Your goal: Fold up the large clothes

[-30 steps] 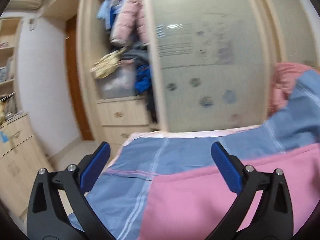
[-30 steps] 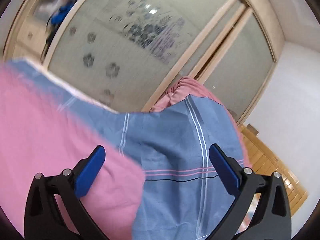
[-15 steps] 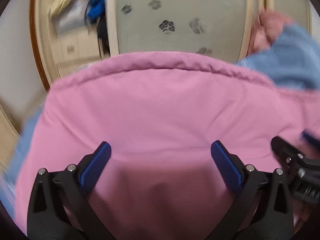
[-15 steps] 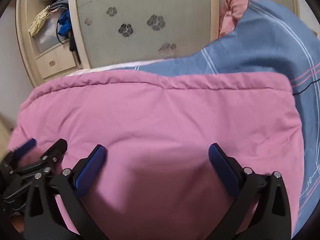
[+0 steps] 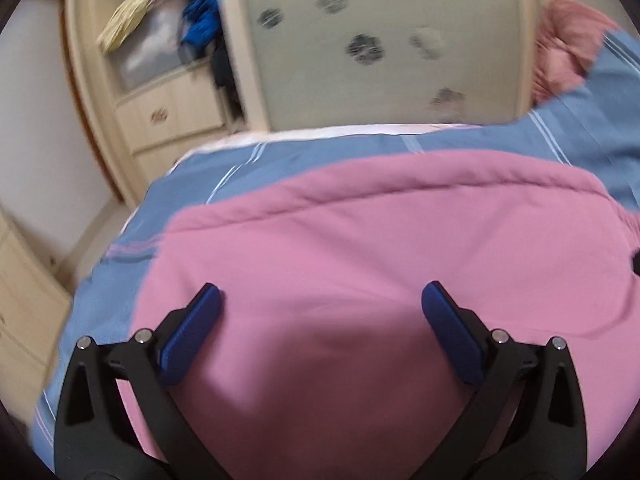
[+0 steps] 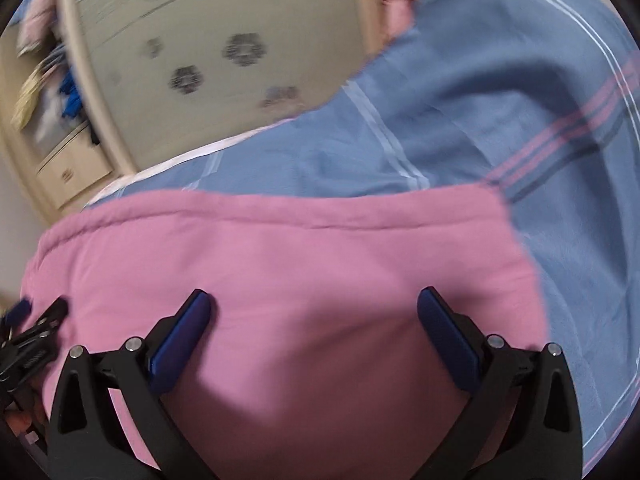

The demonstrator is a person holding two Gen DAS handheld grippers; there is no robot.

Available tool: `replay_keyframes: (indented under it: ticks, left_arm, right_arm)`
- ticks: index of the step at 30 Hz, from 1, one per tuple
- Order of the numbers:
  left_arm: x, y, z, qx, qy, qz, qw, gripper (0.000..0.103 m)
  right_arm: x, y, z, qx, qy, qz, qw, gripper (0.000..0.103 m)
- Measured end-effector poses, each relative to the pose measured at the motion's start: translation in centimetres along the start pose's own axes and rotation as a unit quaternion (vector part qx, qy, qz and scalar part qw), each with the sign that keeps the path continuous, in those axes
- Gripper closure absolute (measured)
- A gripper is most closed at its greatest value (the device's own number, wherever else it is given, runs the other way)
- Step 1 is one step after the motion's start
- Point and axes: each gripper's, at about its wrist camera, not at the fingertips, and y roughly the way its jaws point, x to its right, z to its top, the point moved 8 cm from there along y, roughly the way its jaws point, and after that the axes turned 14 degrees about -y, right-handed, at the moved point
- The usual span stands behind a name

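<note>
Garment (image 5: 380,264) found flat on bedspread (image 5: 256,164), far hem straight. Since half a second before: views drawn back, more bedspread exposed. Left gripper (image 5: 322,312) and right gripper (image 6: 314,314) spread wide, empty. Next fold judged pending.

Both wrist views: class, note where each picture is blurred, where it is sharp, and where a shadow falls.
Left wrist view: wardrobe door and bedspread smeared by motion, fisheye bends the door frame, left gripper sharp, dark shadow on the pink garment between its fingers. Right wrist view: stronger smear on the door and bedspread, right gripper crisp, a similar shadow on the garment.
</note>
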Motion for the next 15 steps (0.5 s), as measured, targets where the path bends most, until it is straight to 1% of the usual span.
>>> replay_keyframes:
  ticks: [1, 2, 3, 4, 5, 6, 7, 8, 9, 11, 12, 13, 15]
  left_arm:
    - [-1.4, 0.6, 0.4, -0.011, -0.032, -0.006, 0.9994, 0.002]
    - [-2.4, 1.2, 0.8, -0.026, -0.059, -0.024, 0.9976, 0.002]
    - [-3.5, 2.0, 1.0, -0.049, -0.084, -0.05, 0.994, 0.002]
    - [-4.4, 2.7, 1.2, -0.063, -0.096, -0.058, 0.9917, 0.002]
    - [-5.7, 3.4, 1.5, -0.074, -0.104, -0.057, 0.9903, 0.002]
    - [-7.2, 4.1, 1.7, -0.079, -0.108, -0.053, 0.9895, 0.002]
    - [-8.5, 4.6, 1.8, -0.081, -0.115, -0.044, 0.9891, 0.002]
    - [-10.0, 5.2, 1.5, -0.084, -0.133, -0.041, 0.9868, 0.002]
    - [-11.4, 5.9, 0.7, -0.096, -0.177, -0.07, 0.977, 0.002]
    - [-13.0, 6.8, -0.6, -0.112, -0.251, -0.128, 0.9529, 0.002]
    - [-13.4, 6.8, -0.7, -0.109, -0.269, -0.14, 0.9467, 0.002]
    - [-13.7, 6.6, -0.6, -0.102, -0.279, -0.147, 0.9435, 0.002]
    - [-13.6, 6.2, -0.4, -0.093, -0.276, -0.144, 0.9458, 0.002]
  right_arm:
    - [1.5, 0.4, -0.3, -0.009, 0.022, -0.003, 1.0, 0.001]
    - [2.8, 0.7, -0.9, -0.017, 0.044, -0.004, 0.999, 0.001]
    - [4.3, 1.3, -1.5, -0.029, 0.071, 0.0, 0.997, 0.001]
    - [5.1, 1.8, -2.1, -0.036, 0.086, 0.007, 0.996, 0.001]
    - [5.8, 2.5, -2.8, -0.052, 0.102, 0.018, 0.993, 0.001]
    - [5.9, 3.2, -3.3, -0.062, 0.112, 0.04, 0.991, 0.001]
    - [5.8, 3.7, -3.7, -0.066, 0.119, 0.057, 0.989, 0.001]
    - [5.6, 3.9, -3.8, -0.063, 0.121, 0.066, 0.988, 0.001]
    - [5.4, 4.1, -3.9, -0.058, 0.12, 0.071, 0.989, 0.001]
    - [4.8, 4.3, -3.9, -0.049, 0.113, 0.073, 0.99, 0.001]
    - [4.8, 4.3, -3.9, -0.045, 0.112, 0.071, 0.99, 0.001]
    - [4.9, 4.3, -3.9, -0.043, 0.114, 0.072, 0.99, 0.001]
    - [5.1, 4.2, -4.1, -0.039, 0.125, 0.085, 0.988, 0.001]
